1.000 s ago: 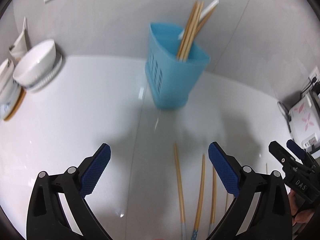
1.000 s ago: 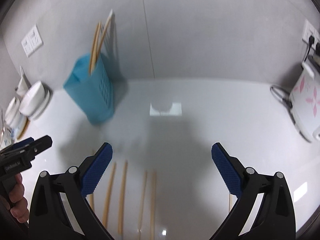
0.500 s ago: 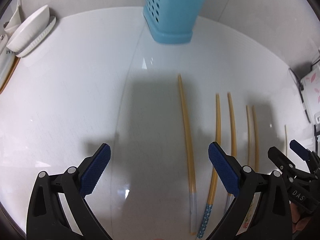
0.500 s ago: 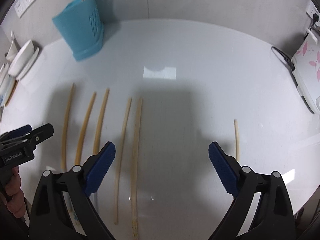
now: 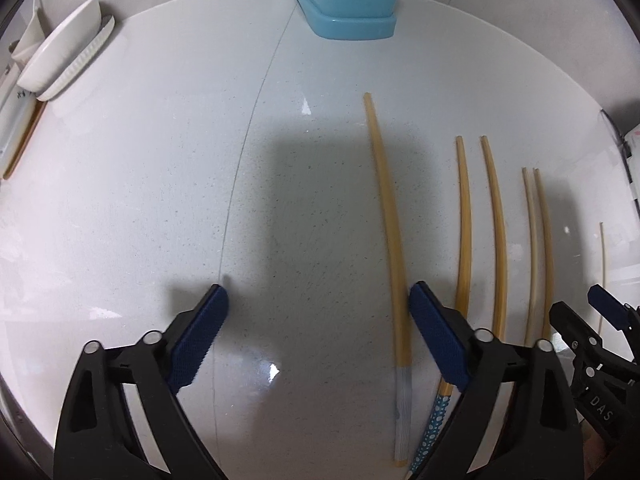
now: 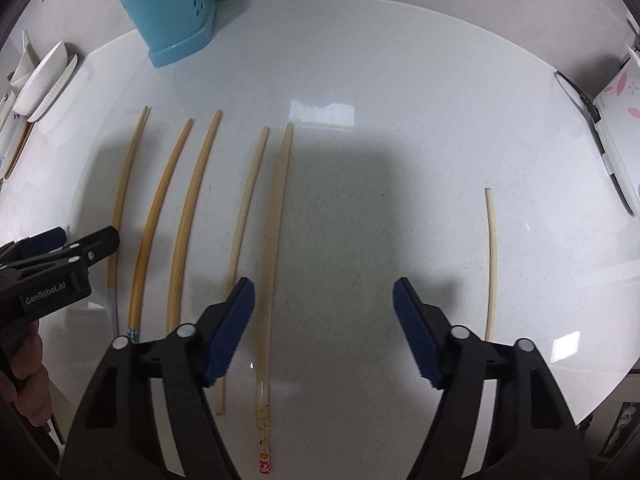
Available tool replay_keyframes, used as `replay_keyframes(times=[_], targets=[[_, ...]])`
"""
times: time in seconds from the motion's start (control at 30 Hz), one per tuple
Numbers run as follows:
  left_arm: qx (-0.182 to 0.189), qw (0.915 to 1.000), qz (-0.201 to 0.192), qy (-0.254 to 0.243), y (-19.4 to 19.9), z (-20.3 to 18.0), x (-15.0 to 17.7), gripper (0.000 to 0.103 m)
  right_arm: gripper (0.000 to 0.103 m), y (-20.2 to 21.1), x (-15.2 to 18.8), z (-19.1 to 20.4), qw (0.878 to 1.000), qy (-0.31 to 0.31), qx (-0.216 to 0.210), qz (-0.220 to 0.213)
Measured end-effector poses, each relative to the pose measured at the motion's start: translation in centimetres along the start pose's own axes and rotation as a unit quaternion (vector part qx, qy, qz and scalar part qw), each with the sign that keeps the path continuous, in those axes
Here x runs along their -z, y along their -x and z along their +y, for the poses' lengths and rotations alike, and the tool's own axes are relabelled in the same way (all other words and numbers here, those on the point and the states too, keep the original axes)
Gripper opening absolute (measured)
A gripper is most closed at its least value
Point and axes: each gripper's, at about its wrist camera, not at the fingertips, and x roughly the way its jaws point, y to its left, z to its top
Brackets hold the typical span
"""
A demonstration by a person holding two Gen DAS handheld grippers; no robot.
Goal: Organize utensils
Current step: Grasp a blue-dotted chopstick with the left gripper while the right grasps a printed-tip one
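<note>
Both grippers hang low over the white desk [image 5: 140, 200] with their jaws spread wide and nothing between them. The left gripper [image 5: 318, 334] has ribbed dark-blue pads on black plastic arms, and its right-hand pad sits just beside the leftmost chopstick [image 5: 390, 240], a long bamboo stick with a pale ribbed handle end. Next over is a stick with a blue dotted end [image 5: 463, 224]. The right gripper [image 6: 324, 320], built the same way, hovers with its left-hand pad between a plain pale chopstick [image 6: 244, 232] and a longer one whose near end carries a red and yellow print [image 6: 274, 240]; that longer stick runs up into the open gap. A lone thin chopstick [image 6: 492, 260] lies well apart, off to the right of that gripper. From the right wrist view the side of the left gripper reads "GenRobot.AI"; from the left wrist view the other one shows "DAS". All the sticks lie roughly parallel on the glossy, faintly speckled top. At the far edge stands a light blue plastic holder [image 6: 172, 12] with round holes in its wall, and to the left sits a stack of white bowls [image 5: 66, 56]. A white appliance with pink flowers [image 6: 616, 100] sits at the right edge.
</note>
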Motion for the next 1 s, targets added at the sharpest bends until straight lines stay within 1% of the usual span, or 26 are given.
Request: replay_keyframes(times=[0.07,0.13,0.17,0.23,0.27,0.3,0.33,0.37,0.4,0.47,0.73,0.87,1.0], targets=[[-0.004,1.0000,0.003,-0.007,0.2,-0.3,0.1,0.075,0.060,0.1,0.2,0.2,1.000,-0.001,0.000,0.004],[-0.004,0.9998,0.005,-0.018,0.4,-0.7,-0.1,0.058,0.055,0.1,0.2,0.3,1.000,0.001,-0.004,0.009],[-0.003,0.9997,0.008,-0.022,0.6,-0.8,-0.1,0.054,0.052,0.0,0.2,0.4,1.000,0.004,-0.004,0.013],[-0.003,0.9996,0.015,-0.025,0.7,-1.0,-0.1,0.037,0.043,0.0,0.1,0.7,1.000,0.005,-0.008,0.019],[-0.004,0.9995,0.017,-0.026,0.7,-1.0,-0.1,0.033,0.035,-0.3,-0.7,1.0,1.000,0.006,-0.009,0.023],[-0.005,0.9995,0.018,-0.027,1.0,-1.1,-0.5,0.023,0.029,-0.5,-0.6,1.1,1.000,0.006,-0.008,0.028],[-0.007,0.9994,0.019,-0.028,1.1,-1.1,-0.7,0.011,0.027,-0.5,-0.7,1.2,1.000,0.004,-0.005,0.029],[-0.010,0.9993,0.020,-0.029,1.1,-1.0,-0.7,0.010,0.019,-0.5,-0.8,1.2,0.999,0.001,-0.006,0.032],[-0.009,0.9994,0.021,-0.027,1.3,-1.4,-0.4,0.007,0.010,-0.5,-0.9,1.3,0.999,0.001,-0.008,0.033],[-0.005,0.9995,0.021,-0.024,1.4,-1.4,-0.1,0.007,0.007,-0.6,-1.3,1.3,0.999,-0.008,-0.012,0.043],[0.007,0.9998,0.014,-0.013,1.7,-0.6,-0.3,0.007,0.006,-0.8,-2.2,0.3,0.999,-0.021,-0.010,0.044],[0.014,0.9998,0.008,-0.011,2.3,0.0,-0.2,0.007,0.006,-0.5,-1.9,0.0,0.999,-0.024,-0.013,0.037],[0.020,0.9997,-0.006,-0.008,3.3,0.2,-0.4,0.007,0.006,0.7,-1.7,-0.1,0.999,-0.027,-0.016,0.023]])
